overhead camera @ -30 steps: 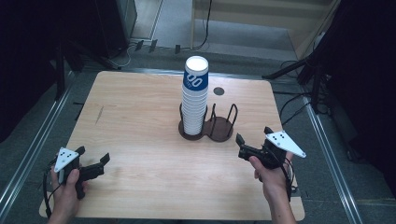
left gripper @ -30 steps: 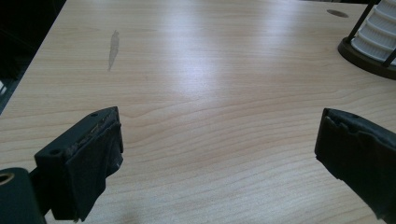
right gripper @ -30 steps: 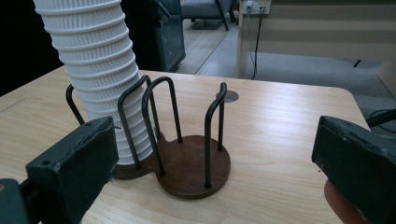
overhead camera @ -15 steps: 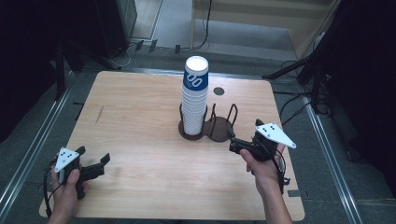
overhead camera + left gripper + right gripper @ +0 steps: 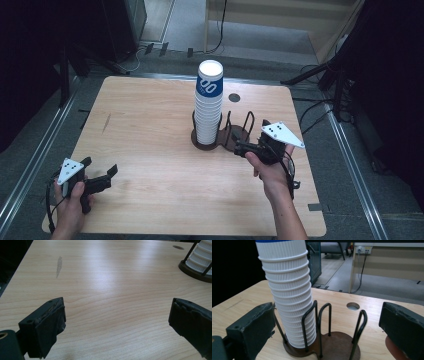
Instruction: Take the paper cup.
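The stack of white ribbed paper cups (image 5: pixel 208 107) stands upright in the left ring of a dark wire cup holder (image 5: pixel 235 134), nearer the bench's far edge than its near one. The right gripper (image 5: pixel 246 148), jaws apart, sits just beside the holder's right ring, touching nothing. The left gripper (image 5: pixel 102 177), jaws apart and empty, rests near the near left corner, well apart from the cups.

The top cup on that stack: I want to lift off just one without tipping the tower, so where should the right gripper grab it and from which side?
Grip the top cup on its blue-banded wall just under the rim, jaws on opposite sides. Probably come in level from the holder's empty side, where the open right gripper waits. The stack is tall and narrow, and wire loops guard only its base, so pull straight up rather than sideways.
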Demonstrator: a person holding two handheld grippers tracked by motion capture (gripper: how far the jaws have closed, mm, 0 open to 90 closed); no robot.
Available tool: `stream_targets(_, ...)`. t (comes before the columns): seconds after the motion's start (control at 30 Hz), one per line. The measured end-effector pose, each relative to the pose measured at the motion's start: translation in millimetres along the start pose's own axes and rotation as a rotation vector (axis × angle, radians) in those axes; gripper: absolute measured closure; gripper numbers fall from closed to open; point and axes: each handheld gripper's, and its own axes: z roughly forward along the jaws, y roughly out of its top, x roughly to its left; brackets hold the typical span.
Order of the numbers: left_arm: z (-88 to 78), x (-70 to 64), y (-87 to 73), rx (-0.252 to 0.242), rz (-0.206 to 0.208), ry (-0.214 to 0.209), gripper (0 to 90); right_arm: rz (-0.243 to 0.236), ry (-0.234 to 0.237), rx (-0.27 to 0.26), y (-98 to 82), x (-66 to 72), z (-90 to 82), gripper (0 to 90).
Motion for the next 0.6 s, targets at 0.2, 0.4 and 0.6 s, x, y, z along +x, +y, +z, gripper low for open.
stream_targets(0.2,-0.1,0.3,0.0,0.0,0.0,-0.005,1.9,-0.008,0.018,-0.005,8.9,10.4,7.5,0.1)
stream_targets(0.4,0.3,-0.4,0.0,0.0,0.008,-0.01,2.0,-0.001,0.04,-0.015,15.7,18.4,15.3,0.1)
stream_targets(0.6,0.4,-0.1,0.1,0.004,0.008,-0.012,2.0,0.003,0.058,-0.019,20.5,25.7,23.5,0.1)
